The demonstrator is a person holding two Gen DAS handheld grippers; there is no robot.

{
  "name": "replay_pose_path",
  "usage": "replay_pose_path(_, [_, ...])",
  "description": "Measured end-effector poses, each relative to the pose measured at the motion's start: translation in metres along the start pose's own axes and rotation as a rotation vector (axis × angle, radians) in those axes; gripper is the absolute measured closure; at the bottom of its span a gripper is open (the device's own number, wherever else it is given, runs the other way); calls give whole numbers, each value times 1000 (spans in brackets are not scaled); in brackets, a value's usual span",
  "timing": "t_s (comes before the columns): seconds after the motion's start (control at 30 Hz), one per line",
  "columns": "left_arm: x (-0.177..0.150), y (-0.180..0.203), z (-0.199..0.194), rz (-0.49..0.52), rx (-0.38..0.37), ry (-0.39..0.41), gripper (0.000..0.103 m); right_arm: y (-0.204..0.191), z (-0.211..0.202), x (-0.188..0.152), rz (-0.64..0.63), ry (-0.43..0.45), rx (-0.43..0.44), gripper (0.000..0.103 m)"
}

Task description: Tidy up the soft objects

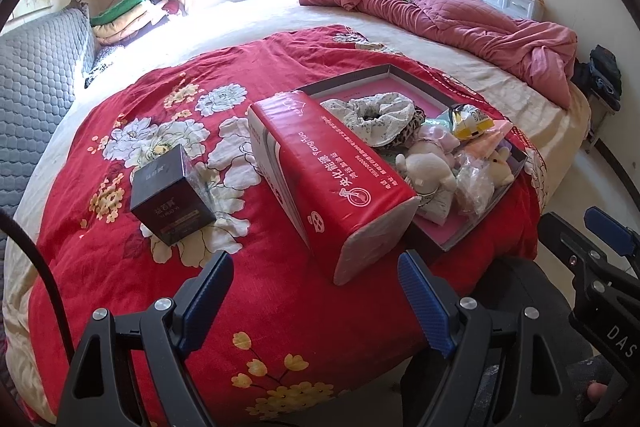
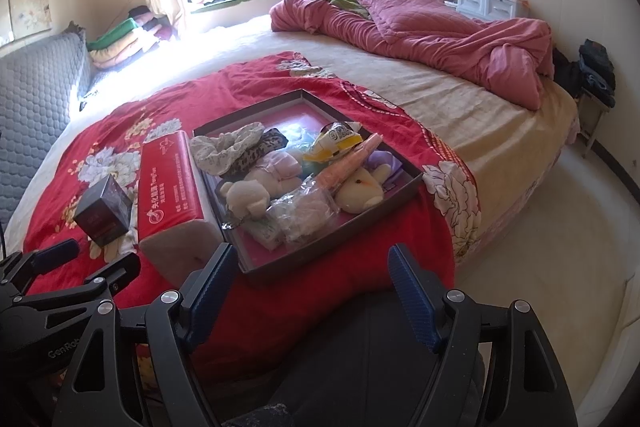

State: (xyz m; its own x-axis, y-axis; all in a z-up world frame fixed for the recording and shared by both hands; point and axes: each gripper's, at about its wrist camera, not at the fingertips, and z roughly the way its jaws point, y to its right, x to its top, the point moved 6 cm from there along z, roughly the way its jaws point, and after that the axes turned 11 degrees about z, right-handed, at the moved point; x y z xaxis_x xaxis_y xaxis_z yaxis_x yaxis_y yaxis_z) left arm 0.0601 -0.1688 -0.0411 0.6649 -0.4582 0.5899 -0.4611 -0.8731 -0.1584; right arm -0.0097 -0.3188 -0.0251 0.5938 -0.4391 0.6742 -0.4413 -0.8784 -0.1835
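Holding both hand-held grippers spread and empty, left (image 1: 316,297) and right (image 2: 310,291), you face soft toys (image 2: 248,193) heaped in a shallow grey tray (image 2: 336,227) on the bed; a careless grab could snag neighbouring items.

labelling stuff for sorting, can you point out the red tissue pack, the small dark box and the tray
red tissue pack (image 1: 320,163), left wrist view, on its long printed top face
small dark box (image 1: 170,203), left wrist view, on its front face
tray (image 2: 256,103), right wrist view, on its far dark rim
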Motion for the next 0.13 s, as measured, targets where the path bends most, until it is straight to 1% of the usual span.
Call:
replay_pose_path(0.07, [0, -2, 0, -4, -8, 13, 19, 0, 1, 1, -9, 7, -1, 24])
replay_pose_path(0.13, [-1, -10, 0, -35, -53, 28, 19, -8, -1, 6, -41, 43, 1, 24])
